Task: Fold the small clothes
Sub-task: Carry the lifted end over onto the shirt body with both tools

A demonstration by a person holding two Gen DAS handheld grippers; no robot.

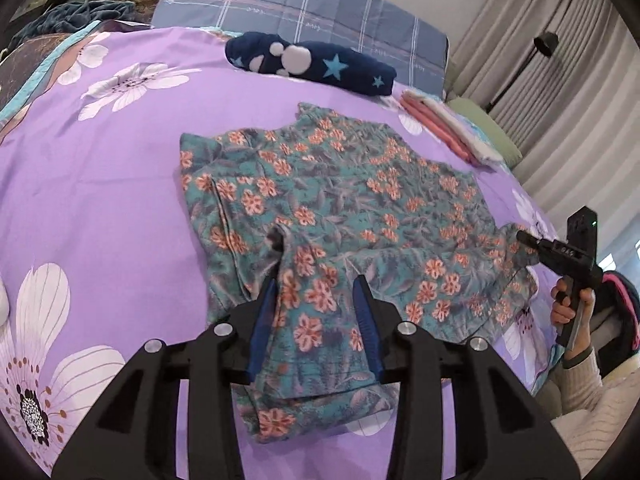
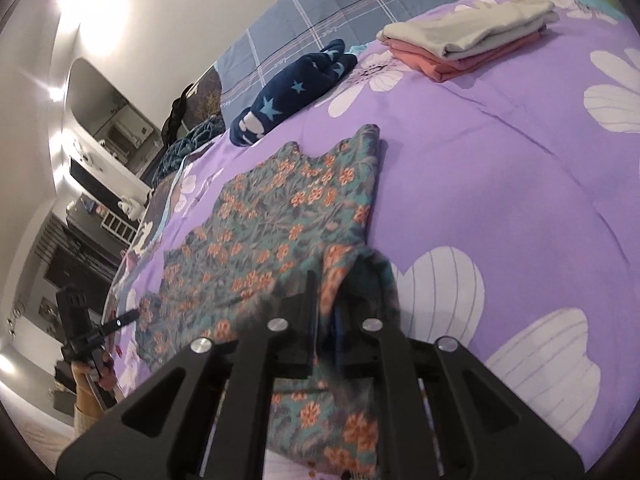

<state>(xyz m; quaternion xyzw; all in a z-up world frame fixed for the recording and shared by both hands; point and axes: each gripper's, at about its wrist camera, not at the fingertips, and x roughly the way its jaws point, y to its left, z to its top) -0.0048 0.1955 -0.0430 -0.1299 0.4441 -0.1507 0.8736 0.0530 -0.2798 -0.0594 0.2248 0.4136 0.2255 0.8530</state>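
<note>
Between the left tool's [image 1: 316, 296] spread fingers lies the floral garment [image 1: 340, 208].

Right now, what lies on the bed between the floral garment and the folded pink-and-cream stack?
Nothing: only bare purple flowered bedsheet separates the floral garment from the folded stack. The right wrist view shows that gap most clearly; the navy star-print item sits off to one side.
</note>
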